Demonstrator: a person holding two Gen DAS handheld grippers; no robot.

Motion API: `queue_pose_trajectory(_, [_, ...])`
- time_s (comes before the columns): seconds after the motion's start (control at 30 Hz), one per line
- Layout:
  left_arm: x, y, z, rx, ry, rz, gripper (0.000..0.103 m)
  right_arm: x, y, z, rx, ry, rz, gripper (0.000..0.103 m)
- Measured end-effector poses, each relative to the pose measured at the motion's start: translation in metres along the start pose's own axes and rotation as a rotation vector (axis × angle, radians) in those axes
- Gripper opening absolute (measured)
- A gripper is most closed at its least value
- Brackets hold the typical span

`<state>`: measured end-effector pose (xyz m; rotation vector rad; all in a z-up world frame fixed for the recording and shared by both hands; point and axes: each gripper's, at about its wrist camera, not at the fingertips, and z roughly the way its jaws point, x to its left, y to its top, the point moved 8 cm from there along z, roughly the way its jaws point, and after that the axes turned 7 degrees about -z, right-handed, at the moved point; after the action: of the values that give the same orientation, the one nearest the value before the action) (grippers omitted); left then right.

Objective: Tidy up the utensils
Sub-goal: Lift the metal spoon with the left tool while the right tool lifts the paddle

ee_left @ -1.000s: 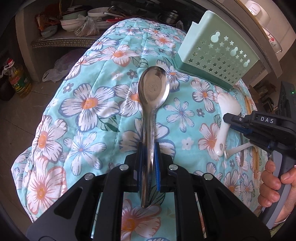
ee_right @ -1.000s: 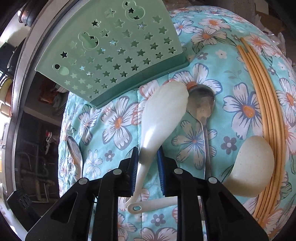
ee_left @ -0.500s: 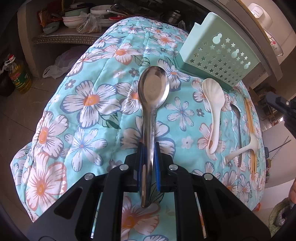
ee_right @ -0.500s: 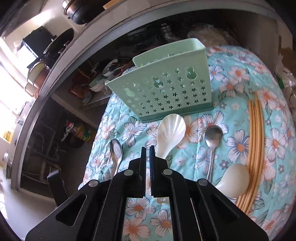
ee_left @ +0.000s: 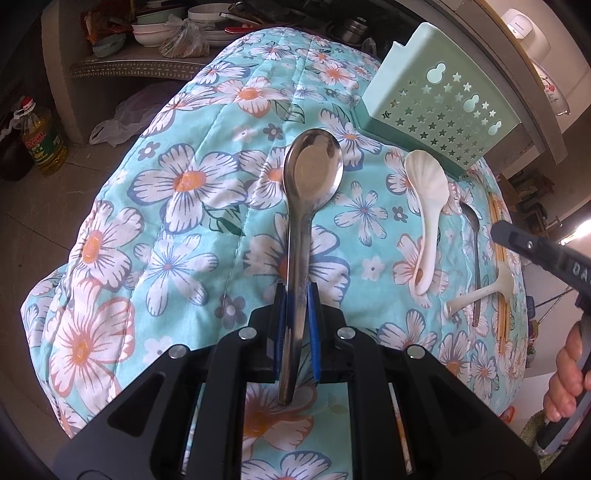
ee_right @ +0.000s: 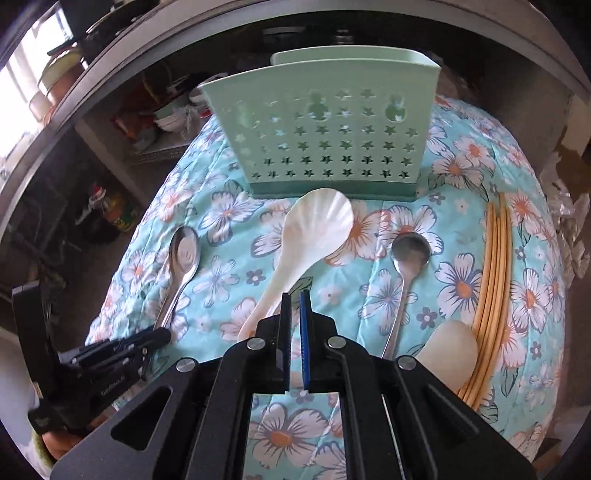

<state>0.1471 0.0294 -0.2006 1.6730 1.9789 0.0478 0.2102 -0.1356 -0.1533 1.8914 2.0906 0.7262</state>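
Note:
My left gripper [ee_left: 296,286] is shut on the handle of a large steel spoon [ee_left: 312,173], whose bowl points away over the floral cloth. From the right wrist view, the same spoon [ee_right: 183,251] sticks out of the left gripper [ee_right: 155,338] at the left. My right gripper [ee_right: 294,293] hovers above the cloth, shut with nothing between its pads. A white shell-shaped spoon [ee_right: 314,229] lies just beyond and left of it. A green star-punched utensil holder [ee_right: 332,140] stands upright behind. A small steel spoon [ee_right: 410,247], a cream ladle [ee_right: 447,354] and yellow chopsticks [ee_right: 495,266] lie to the right.
A floral quilted cloth [ee_left: 192,184] covers the table and drops away at its left edge. A shelf with bowls and bags [ee_left: 155,33] stands behind. An oil bottle [ee_left: 40,144] sits on the floor. A hand [ee_left: 569,373] holds the right gripper's grip.
The right gripper's jaws stood open around the white spoon's handle. It then lifted off, rolled and shut with nothing in it. The white spoon stays on the cloth. The left gripper kept still.

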Motion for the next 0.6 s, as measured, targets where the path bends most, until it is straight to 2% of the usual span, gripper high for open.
queue_pose_trajectory(0.07, [0.000,0.000,0.000,0.000,0.005,-0.002,0.011,-0.017,0.006,0.012,0.022,0.036,0.089,0.006])
queue_pose_trajectory(0.1, [0.000,0.000,0.000,0.000,0.006,-0.002,0.011,-0.025,0.008,0.018,0.037,0.088,0.161,0.008])
queue_pose_trajectory(0.17, [0.000,-0.001,0.000,0.001,0.008,-0.007,0.011,-0.039,0.012,0.028,0.041,0.206,0.303,0.027])
queue_pose_trajectory(0.23, [0.001,-0.001,0.000,0.002,0.009,-0.011,0.011,-0.049,0.016,0.031,0.027,0.244,0.383,0.042])
queue_pose_trajectory(0.43, [-0.001,0.002,-0.003,0.007,-0.012,0.011,0.011,-0.052,0.035,0.031,-0.005,0.243,0.346,0.046])
queue_pose_trajectory(0.53, [0.003,0.016,-0.017,-0.037,-0.032,0.021,0.011,-0.051,0.043,0.036,0.006,0.232,0.302,0.046])
queue_pose_trajectory(0.6, [0.006,0.029,-0.025,-0.063,-0.038,0.031,0.017,-0.051,0.047,0.041,0.020,0.228,0.273,0.046])
